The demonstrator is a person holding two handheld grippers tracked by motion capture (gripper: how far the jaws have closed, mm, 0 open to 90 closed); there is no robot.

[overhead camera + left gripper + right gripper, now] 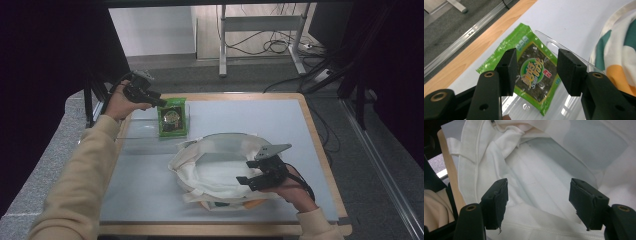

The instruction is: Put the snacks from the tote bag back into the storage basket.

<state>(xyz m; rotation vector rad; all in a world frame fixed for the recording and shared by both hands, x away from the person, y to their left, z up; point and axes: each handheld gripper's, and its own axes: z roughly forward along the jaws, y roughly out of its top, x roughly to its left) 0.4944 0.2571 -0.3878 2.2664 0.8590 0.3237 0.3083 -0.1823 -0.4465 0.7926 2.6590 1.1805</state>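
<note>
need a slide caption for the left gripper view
Open left gripper poised over a green seaweed packet in a clear tray, beside a white tote bag.

Lab: cables (270,46), metal frame (260,22)

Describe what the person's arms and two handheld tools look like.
Both arms wear beige long sleeves. The left tool and right tool are black with blocky rectangular pads and brass-ringed screw holes. The right one carries a grey three-cornered plate and black cable.

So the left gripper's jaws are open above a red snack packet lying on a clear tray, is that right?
Not quite: the snack packet is green, not red, as the left gripper view shows. The left gripper does have its jaws open above it, and it lies on the clear tray.
</note>
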